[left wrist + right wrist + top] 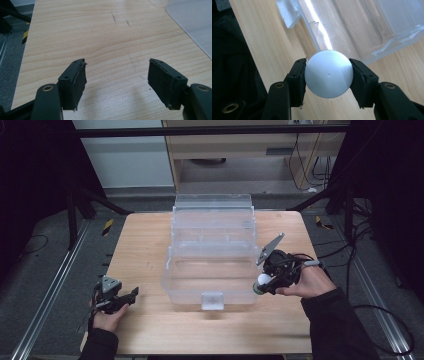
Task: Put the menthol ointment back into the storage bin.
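Ball held beside an open clear box.

The left gripper (pixel 131 294) rests low near the table's (pixel 150 330) left edge, jaws apart and empty, likely kept clear. The box (pixel 212 252) sits mid-table, long axis across it, lid back. The right gripper (pixel 261 283) clamps the white ball (pixel 328 73) at the box's right wall, probably for dropping in; round, it has no long axis.

Overhead view; two close claw cameras

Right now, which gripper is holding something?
The right gripper, beside the clear box's near right corner: it is shut on a white ball. The left gripper is open over bare table.
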A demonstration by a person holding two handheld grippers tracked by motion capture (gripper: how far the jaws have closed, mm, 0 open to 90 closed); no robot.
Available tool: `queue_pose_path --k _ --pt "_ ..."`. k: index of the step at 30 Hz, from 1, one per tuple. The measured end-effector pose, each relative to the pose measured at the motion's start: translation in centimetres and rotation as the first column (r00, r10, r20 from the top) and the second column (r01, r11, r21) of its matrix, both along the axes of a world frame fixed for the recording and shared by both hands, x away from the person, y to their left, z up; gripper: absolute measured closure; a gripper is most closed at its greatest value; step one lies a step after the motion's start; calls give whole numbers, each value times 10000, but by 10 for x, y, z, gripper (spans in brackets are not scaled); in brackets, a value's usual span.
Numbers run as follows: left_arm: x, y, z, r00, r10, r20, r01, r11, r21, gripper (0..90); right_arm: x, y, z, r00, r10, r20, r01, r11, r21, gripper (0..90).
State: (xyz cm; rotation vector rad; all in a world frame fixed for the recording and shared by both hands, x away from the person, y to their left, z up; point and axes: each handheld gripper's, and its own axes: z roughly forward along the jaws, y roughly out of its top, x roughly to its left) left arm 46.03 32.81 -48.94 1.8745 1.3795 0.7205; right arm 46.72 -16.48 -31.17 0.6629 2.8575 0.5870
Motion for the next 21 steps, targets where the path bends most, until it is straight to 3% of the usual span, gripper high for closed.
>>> queue_pose_path --k 11,21 --pt "0 0 0 10000 -30 -6 30 10000 16 304 17 8 1 10000 -17 0 17 9998 217 503" --pt "0 1 1 10000 -6 14 6 10000 26 304 36 20 -15 10000 -55 -11 55 10000 35 503"
